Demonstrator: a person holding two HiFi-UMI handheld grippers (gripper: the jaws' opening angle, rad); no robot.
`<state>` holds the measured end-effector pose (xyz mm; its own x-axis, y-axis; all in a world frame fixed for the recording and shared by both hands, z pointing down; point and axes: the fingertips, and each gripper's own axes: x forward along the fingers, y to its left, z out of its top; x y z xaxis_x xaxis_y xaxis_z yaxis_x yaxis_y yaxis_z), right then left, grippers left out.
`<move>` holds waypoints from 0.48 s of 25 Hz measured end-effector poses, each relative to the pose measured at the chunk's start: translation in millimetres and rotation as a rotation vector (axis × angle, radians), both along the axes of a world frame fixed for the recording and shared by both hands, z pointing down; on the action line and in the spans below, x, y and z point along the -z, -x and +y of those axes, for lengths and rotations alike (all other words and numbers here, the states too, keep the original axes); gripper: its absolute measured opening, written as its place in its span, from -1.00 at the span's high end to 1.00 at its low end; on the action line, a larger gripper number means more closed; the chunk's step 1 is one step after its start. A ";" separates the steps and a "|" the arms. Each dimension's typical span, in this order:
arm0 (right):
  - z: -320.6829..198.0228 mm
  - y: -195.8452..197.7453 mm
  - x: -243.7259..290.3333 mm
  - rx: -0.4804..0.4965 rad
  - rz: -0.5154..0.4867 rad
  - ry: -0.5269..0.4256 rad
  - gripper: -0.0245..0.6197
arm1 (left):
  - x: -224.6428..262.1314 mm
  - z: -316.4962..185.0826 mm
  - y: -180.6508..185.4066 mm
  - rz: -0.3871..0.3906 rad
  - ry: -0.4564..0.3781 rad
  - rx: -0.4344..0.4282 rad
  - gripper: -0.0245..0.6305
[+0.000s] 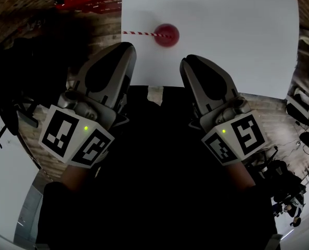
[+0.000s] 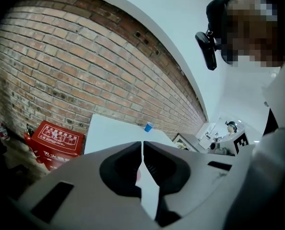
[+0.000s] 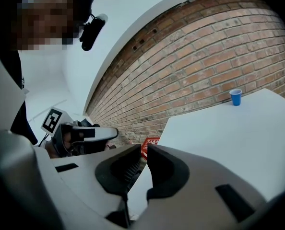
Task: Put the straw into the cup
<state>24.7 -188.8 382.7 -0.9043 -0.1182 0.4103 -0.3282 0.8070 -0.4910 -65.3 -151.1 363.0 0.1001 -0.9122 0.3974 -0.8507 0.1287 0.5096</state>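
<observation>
We're counting two cups, a red cup (image 1: 166,35) and a blue cup (image 3: 235,97), one striped straw (image 1: 139,34), one red box (image 2: 53,145), one surface (image 1: 237,40), plus a left hand-held gripper (image 1: 126,50) and right hand-held gripper (image 1: 188,64).

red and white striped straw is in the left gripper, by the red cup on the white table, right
No: the head view shows the red and white striped straw lying on the white table by the red cup; the left gripper is shut, empty.
</observation>
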 end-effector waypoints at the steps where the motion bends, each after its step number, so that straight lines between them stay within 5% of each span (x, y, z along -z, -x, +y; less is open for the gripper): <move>1: 0.1 0.4 3.0 0.004 -0.002 -0.010 0.73 | 4.6 0.7 0.3 -0.002 -0.007 0.002 0.84; 12: 8.3 10.5 45.7 0.078 -0.071 -0.171 0.74 | 44.7 9.5 -3.7 -0.057 -0.068 0.005 0.84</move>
